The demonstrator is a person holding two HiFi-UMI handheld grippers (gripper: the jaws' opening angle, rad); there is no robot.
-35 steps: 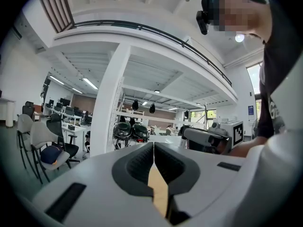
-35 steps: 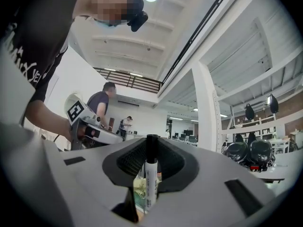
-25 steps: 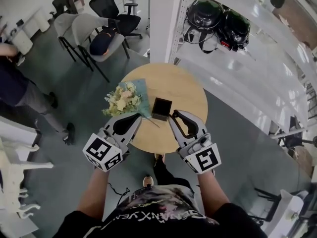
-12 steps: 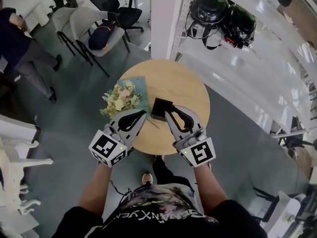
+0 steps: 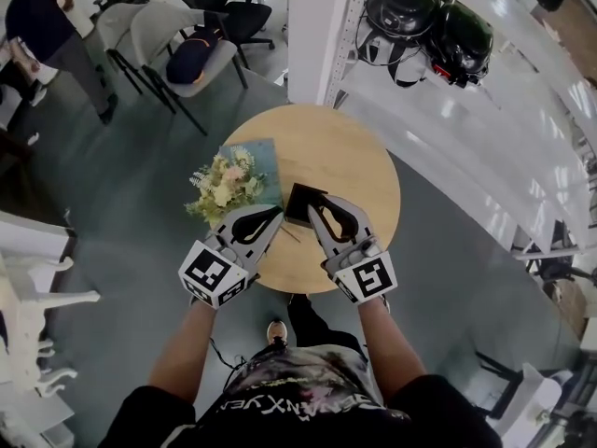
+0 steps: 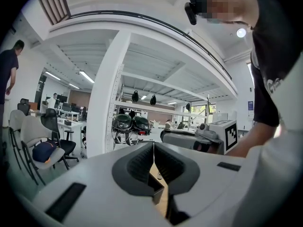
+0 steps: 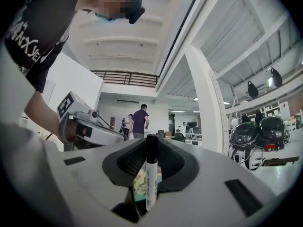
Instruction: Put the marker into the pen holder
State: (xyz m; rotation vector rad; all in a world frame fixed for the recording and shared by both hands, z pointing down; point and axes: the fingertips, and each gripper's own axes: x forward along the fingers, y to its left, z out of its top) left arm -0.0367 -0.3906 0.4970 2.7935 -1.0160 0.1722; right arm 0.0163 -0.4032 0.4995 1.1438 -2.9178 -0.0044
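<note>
1. A small round wooden table (image 5: 350, 152) stood on a grey floor. Its far half and right side lay bare and open.
2. Both grippers hung over the near edge, side by side and close together.
3. A black square pen holder (image 5: 298, 201) sat near the table's middle. A bunch of pale flowers (image 5: 222, 183) lay just to its left, reaching the table's left edge.
4. The right gripper (image 7: 151, 148) clamped a marker (image 7: 151, 183), which stood upright between the jaws with its black cap at the tips. In the head view these tips were at the pen holder's near right corner.
5. The left gripper (image 6: 153, 146) had its jaws pressed together, with nothing between them.
6. A white post (image 5: 317, 26) and a shelf with black helmets (image 5: 429, 17) rose just beyond the far edge. Chairs (image 5: 173, 49) stood well apart at far left.
7. Dark print ran along the marker's white barrel, too small to read.
</note>
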